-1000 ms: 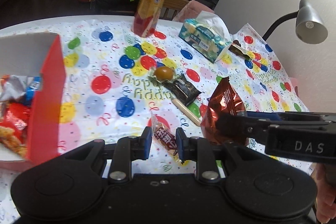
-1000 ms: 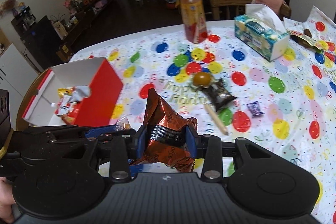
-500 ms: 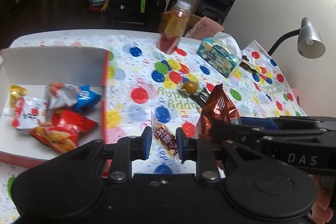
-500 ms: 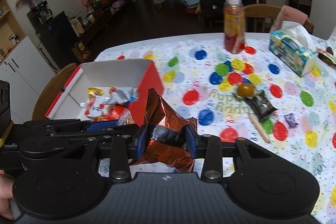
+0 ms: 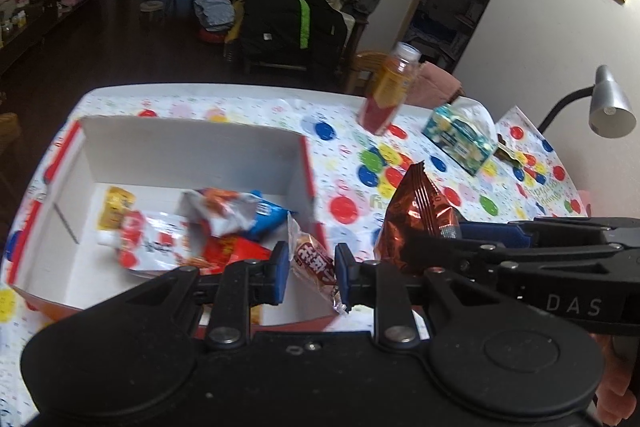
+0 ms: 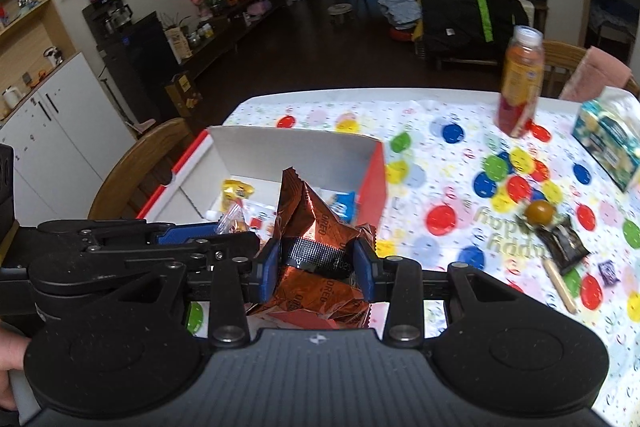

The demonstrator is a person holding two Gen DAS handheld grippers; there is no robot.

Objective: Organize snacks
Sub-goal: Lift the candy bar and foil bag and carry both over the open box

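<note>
Progress looks partial: several packets already lie in the red box (image 5: 304,171), while a dark wrapper (image 6: 562,245), a round sweet (image 6: 540,211) and a stick (image 6: 560,285) wait on the table (image 6: 440,187). The left gripper (image 5: 308,273) pinches a small candy bar (image 5: 314,261) over the box's near corner. The right gripper (image 6: 318,265) clamps a copper Oreo bag (image 6: 316,223), just short of the box.

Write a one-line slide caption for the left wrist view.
Left gripper clamps a small clear-wrapped brown snack bar above the open red-and-white cardboard box.
</note>
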